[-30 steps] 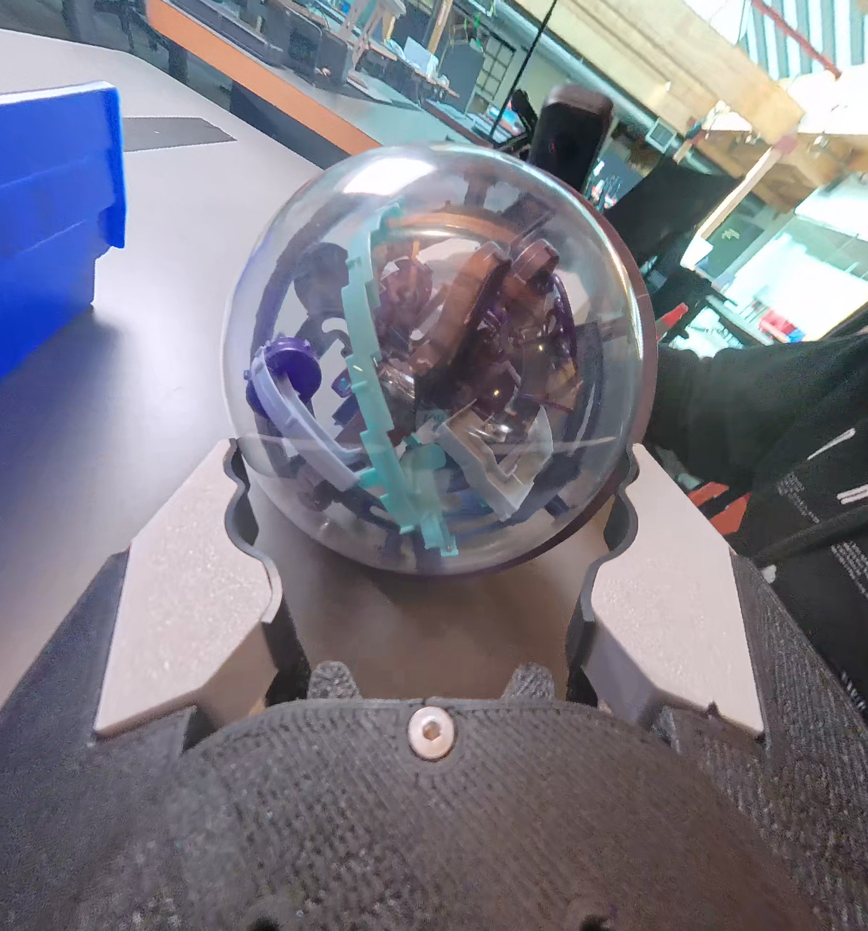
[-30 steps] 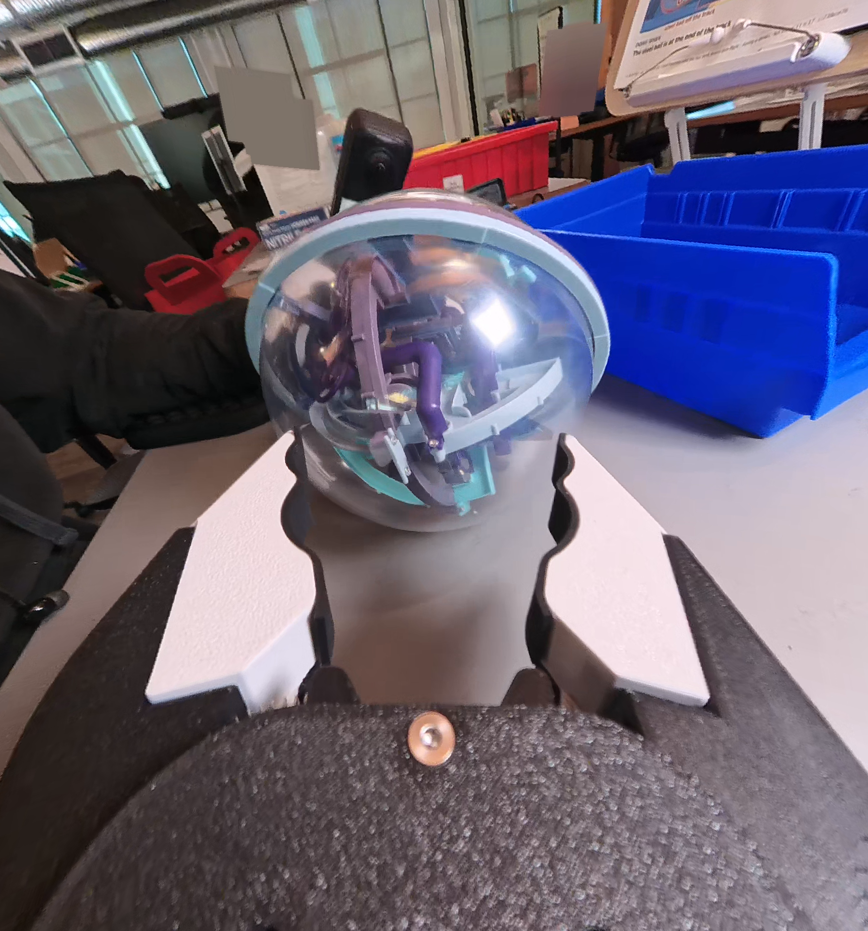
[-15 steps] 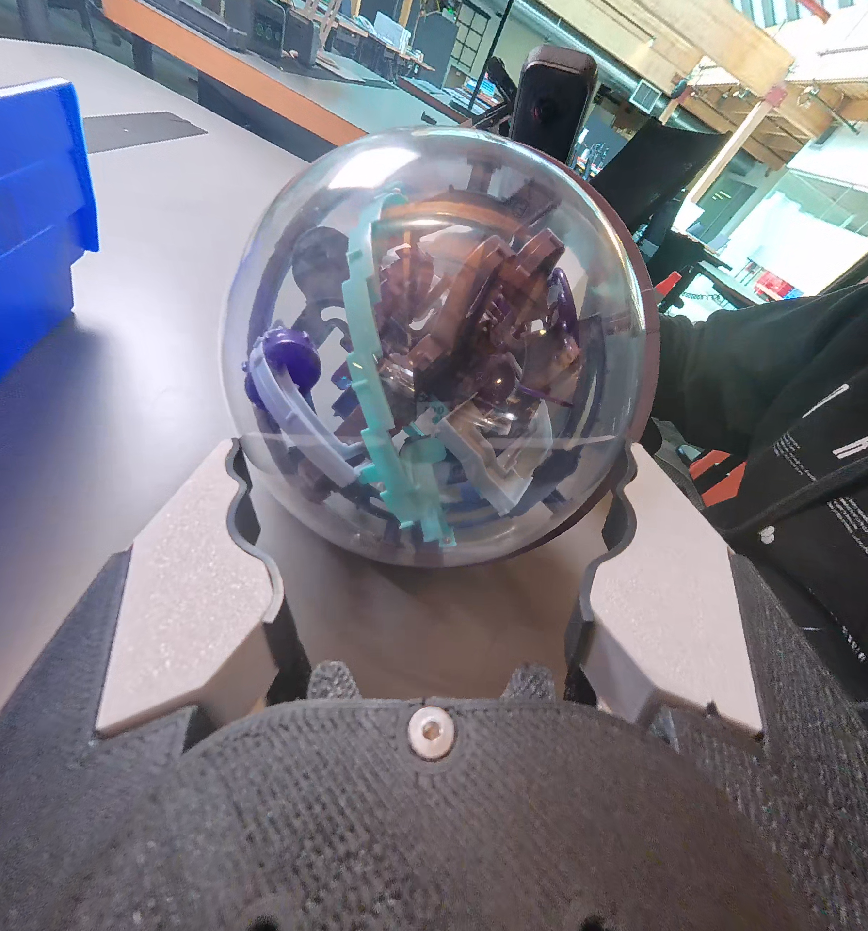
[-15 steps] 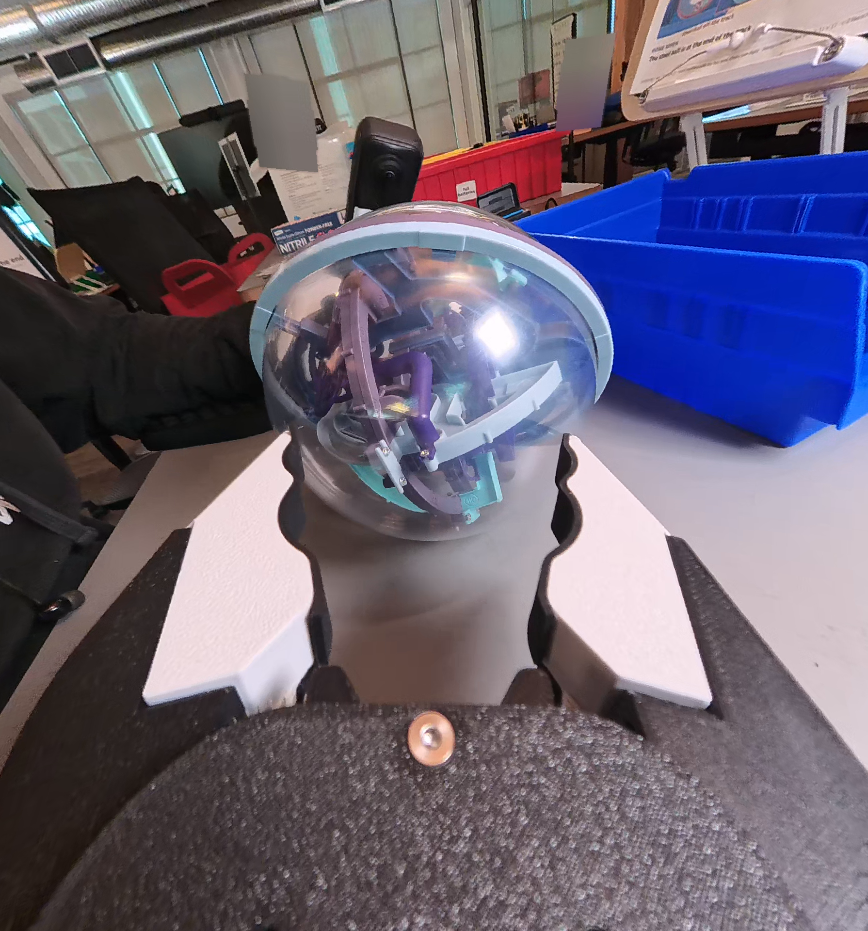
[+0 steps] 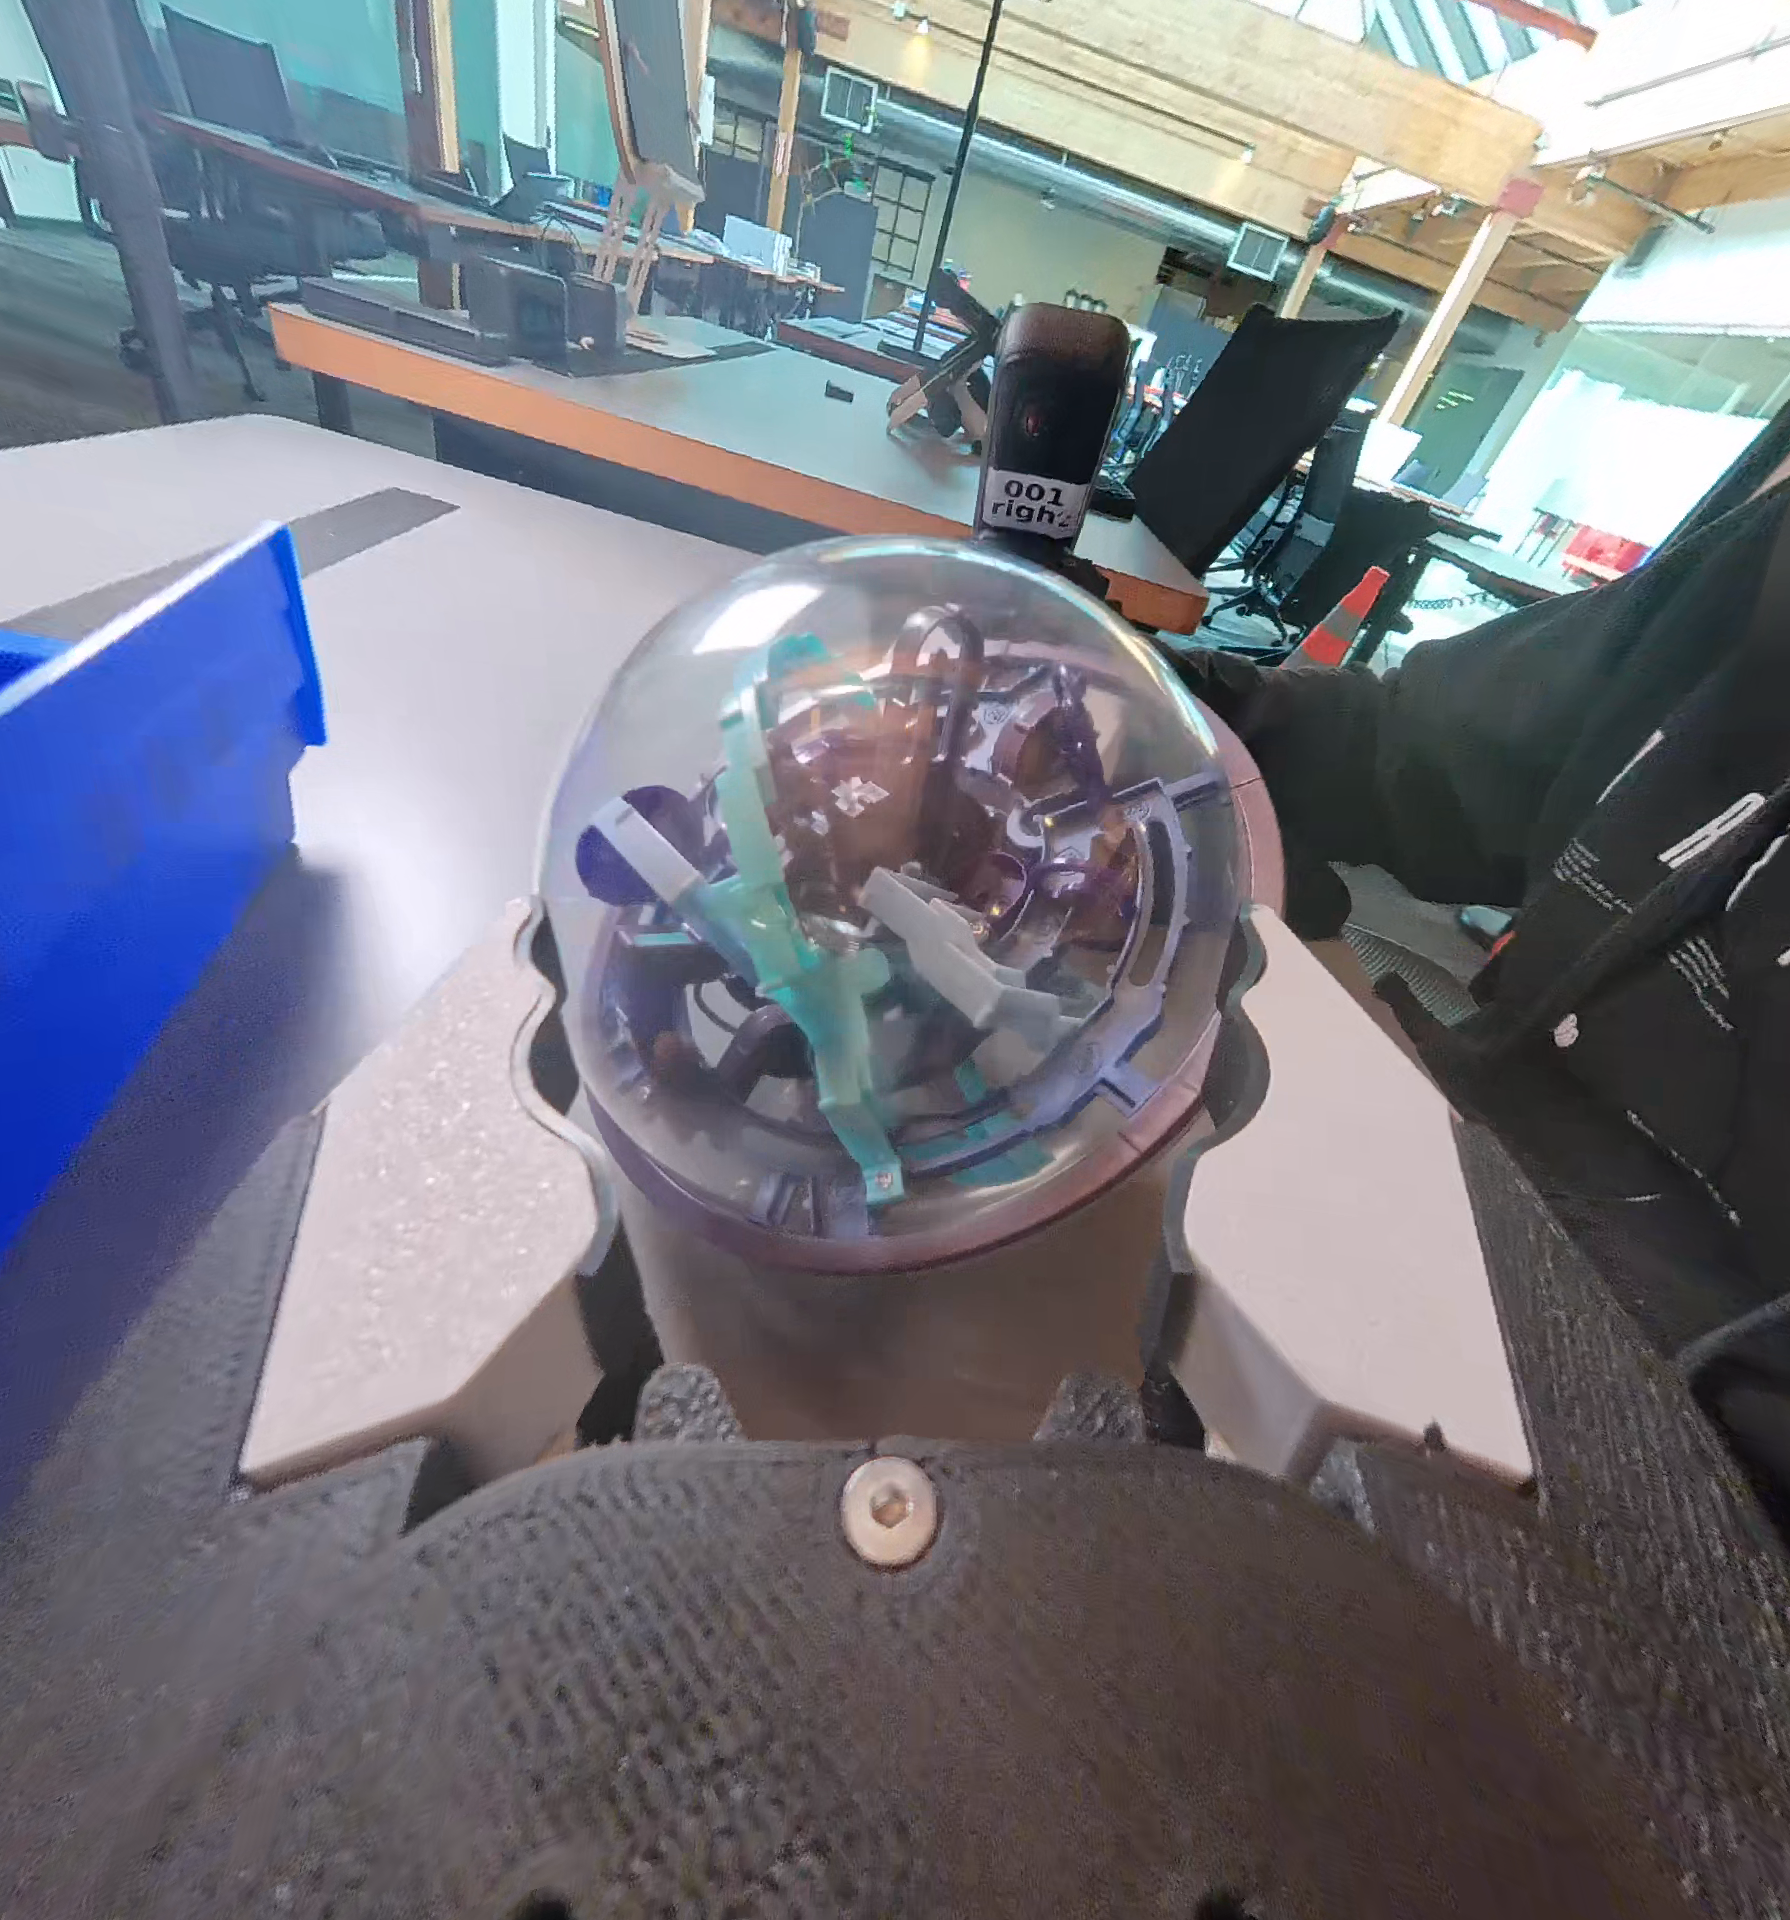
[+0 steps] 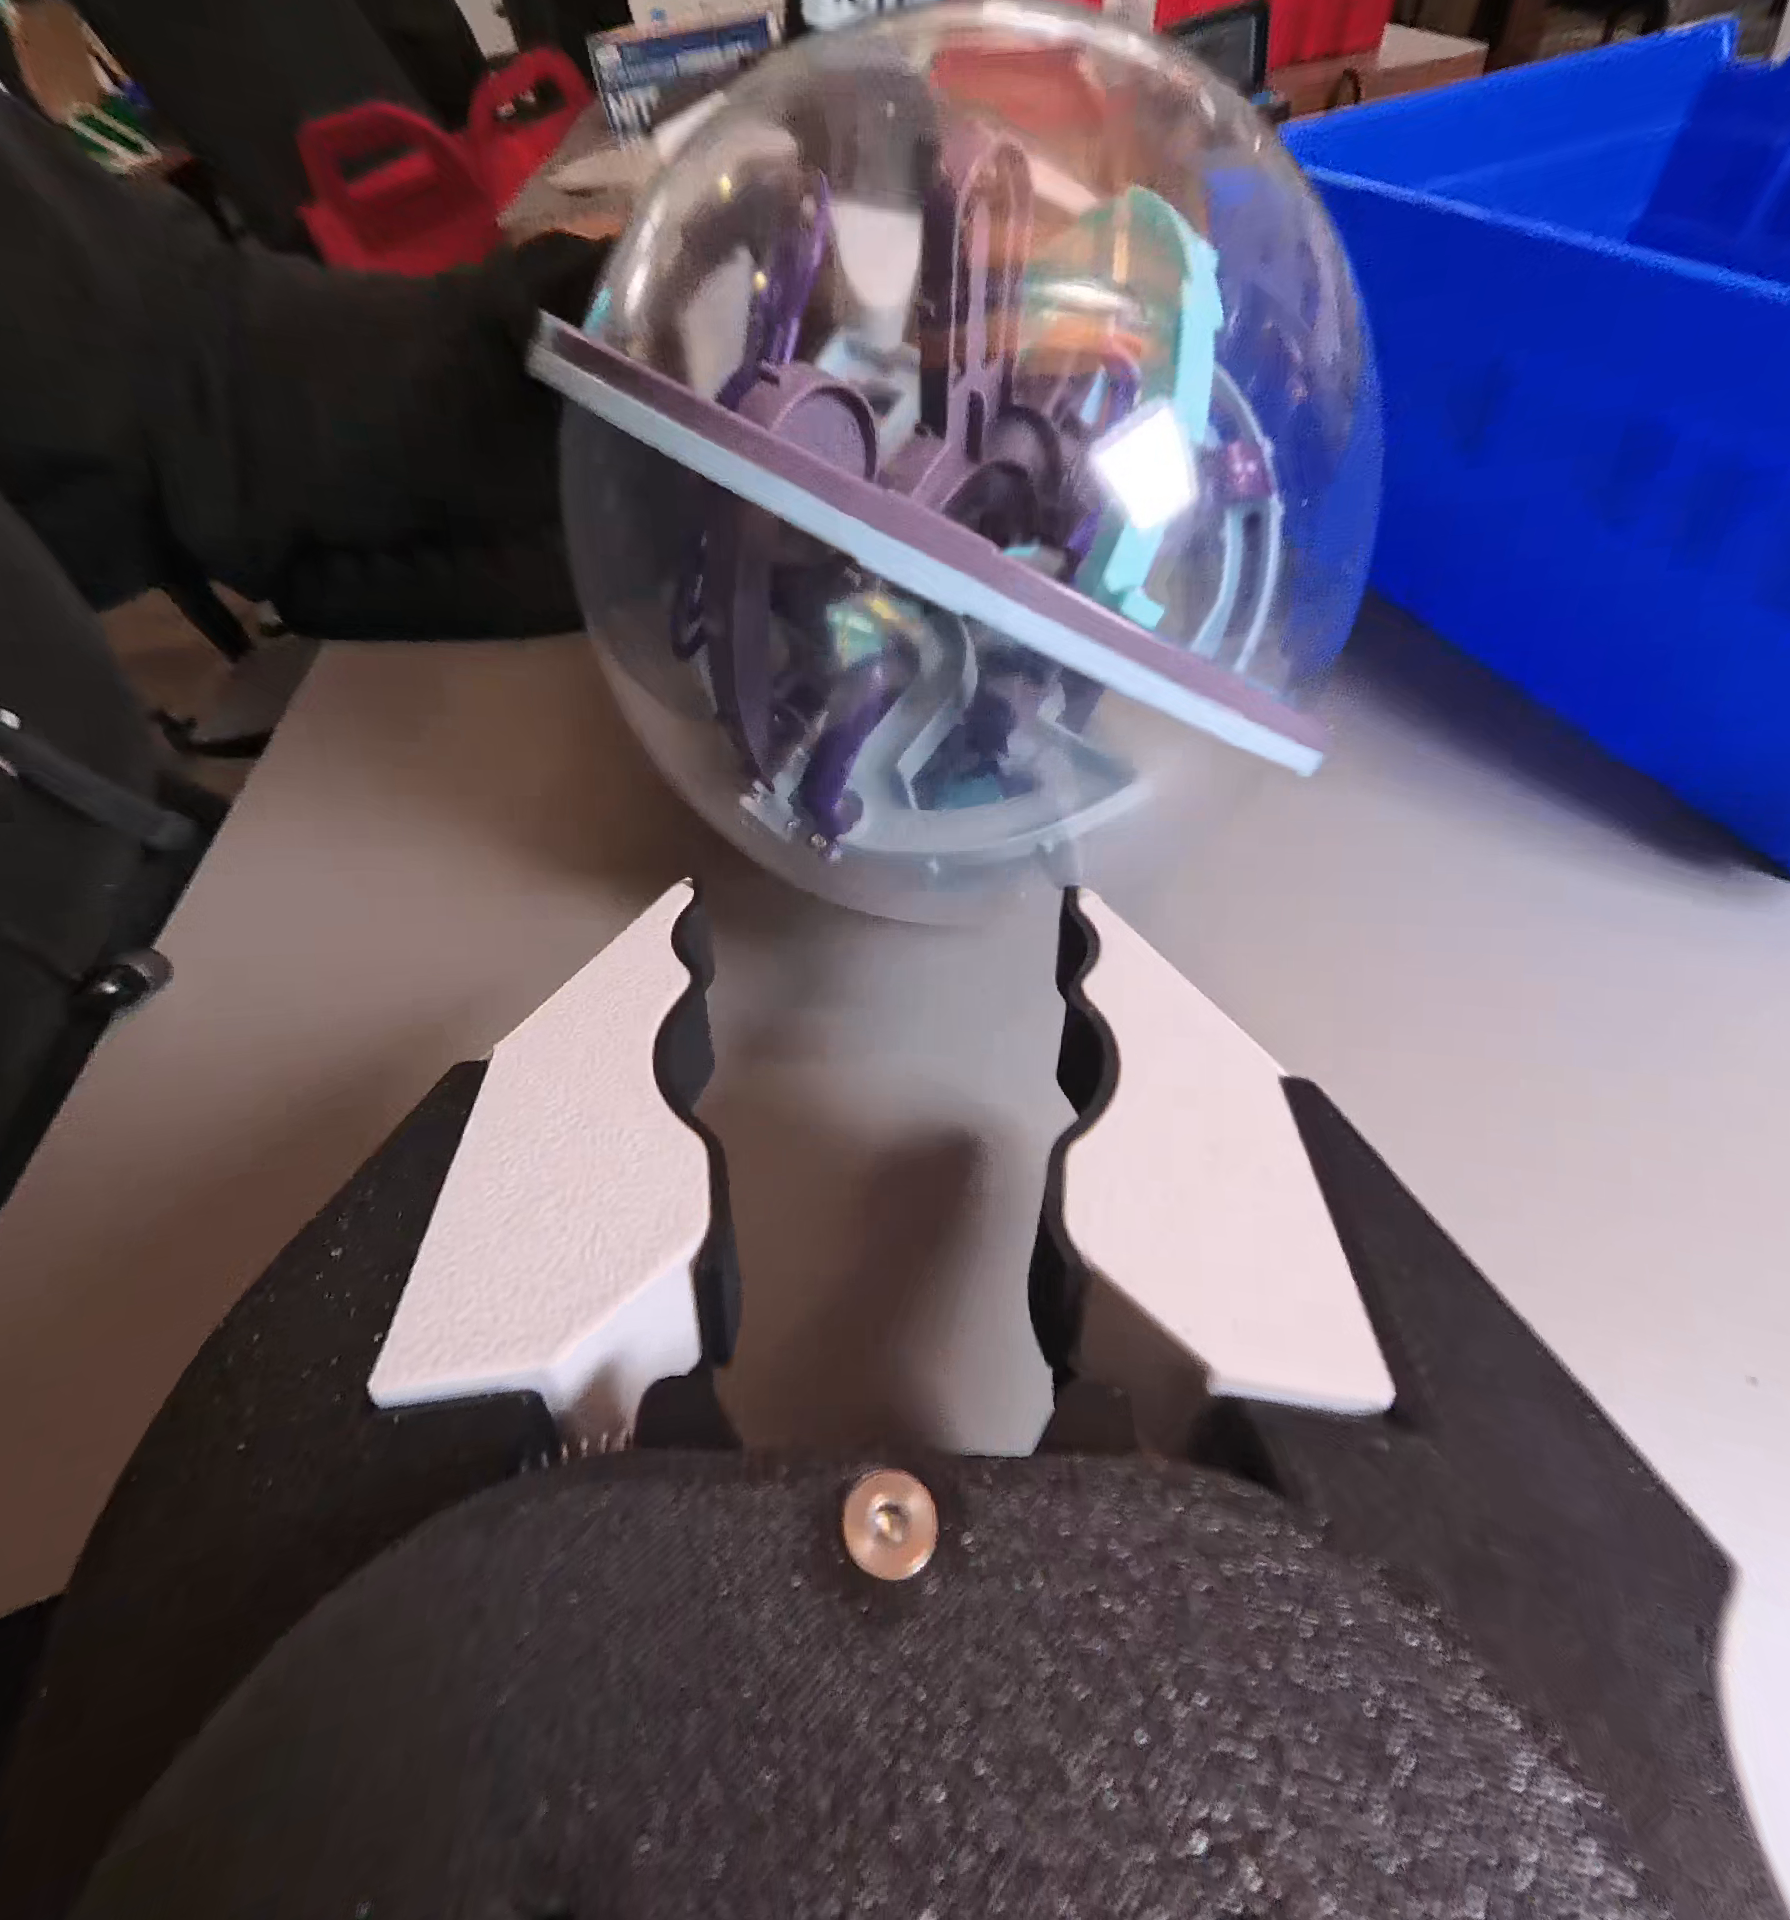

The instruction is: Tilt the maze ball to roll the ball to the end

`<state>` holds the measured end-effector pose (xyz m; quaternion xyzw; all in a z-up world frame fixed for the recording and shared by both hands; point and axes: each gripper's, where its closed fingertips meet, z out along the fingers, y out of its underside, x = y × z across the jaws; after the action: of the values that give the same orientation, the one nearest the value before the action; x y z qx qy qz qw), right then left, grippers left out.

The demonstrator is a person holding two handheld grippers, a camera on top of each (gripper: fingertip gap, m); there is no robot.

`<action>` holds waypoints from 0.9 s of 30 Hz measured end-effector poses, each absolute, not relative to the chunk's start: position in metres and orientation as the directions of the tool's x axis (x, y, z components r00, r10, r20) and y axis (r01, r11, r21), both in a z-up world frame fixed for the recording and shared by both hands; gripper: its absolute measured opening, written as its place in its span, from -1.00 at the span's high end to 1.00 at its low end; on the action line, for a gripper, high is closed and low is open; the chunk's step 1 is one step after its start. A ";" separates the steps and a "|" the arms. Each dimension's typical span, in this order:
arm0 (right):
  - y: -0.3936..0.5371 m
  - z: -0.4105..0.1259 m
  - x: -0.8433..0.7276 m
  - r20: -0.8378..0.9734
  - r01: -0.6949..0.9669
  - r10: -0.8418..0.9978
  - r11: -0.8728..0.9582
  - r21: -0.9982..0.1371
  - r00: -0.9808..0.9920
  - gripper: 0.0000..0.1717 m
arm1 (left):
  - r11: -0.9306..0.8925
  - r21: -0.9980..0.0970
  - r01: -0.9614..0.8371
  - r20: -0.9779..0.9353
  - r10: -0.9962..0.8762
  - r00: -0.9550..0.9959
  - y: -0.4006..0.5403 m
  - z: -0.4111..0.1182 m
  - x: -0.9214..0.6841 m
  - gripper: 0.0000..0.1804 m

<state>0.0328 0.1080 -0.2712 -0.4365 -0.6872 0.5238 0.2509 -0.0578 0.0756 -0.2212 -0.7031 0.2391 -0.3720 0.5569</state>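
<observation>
The maze ball [image 5: 891,894] is a clear sphere with teal, purple and grey tracks inside. In the left wrist view it sits between my left gripper's [image 5: 891,920] fingers, and both pads press on its sides. In the right wrist view the ball [image 6: 974,468] is just beyond my right gripper's [image 6: 880,904] fingertips, with its purple and pale blue ring slanting down to the right. The right jaws stand open with only table between them. I cannot pick out the small ball inside the maze.
A blue bin [image 5: 112,831] stands on the grey table [image 5: 403,675] to the left; it shows at the right in the right wrist view [image 6: 1597,468]. A person's black sleeve [image 5: 1493,779] is beside the ball. Red containers [image 6: 434,156] stand behind.
My right gripper drew back from the ball and its jaws narrowed. My left jaws closed onto the ball. The ball turned, so its ring now slants.
</observation>
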 end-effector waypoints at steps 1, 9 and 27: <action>0.108 -0.267 0.032 -0.109 0.311 0.864 0.058 -0.949 -0.492 0.23 | -0.279 -0.956 0.091 0.275 -0.745 0.608 0.074 -0.220 -0.062 -0.34; 0.107 -0.254 0.022 -0.059 0.224 0.893 0.048 -0.973 -0.446 -0.15 | -0.356 -0.928 0.111 0.354 -0.747 0.562 0.071 -0.229 -0.052 -0.47; 0.125 -0.222 0.031 -0.288 0.149 0.831 -0.246 -0.958 -0.476 0.06 | -0.280 -0.958 -0.060 0.182 -0.760 0.624 0.067 -0.241 -0.053 -0.53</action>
<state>0.0305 0.1253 -0.2217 -0.4409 -0.5559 0.6549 0.2604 -0.0527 0.0669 -0.2412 -0.7287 0.2814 -0.3298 0.5301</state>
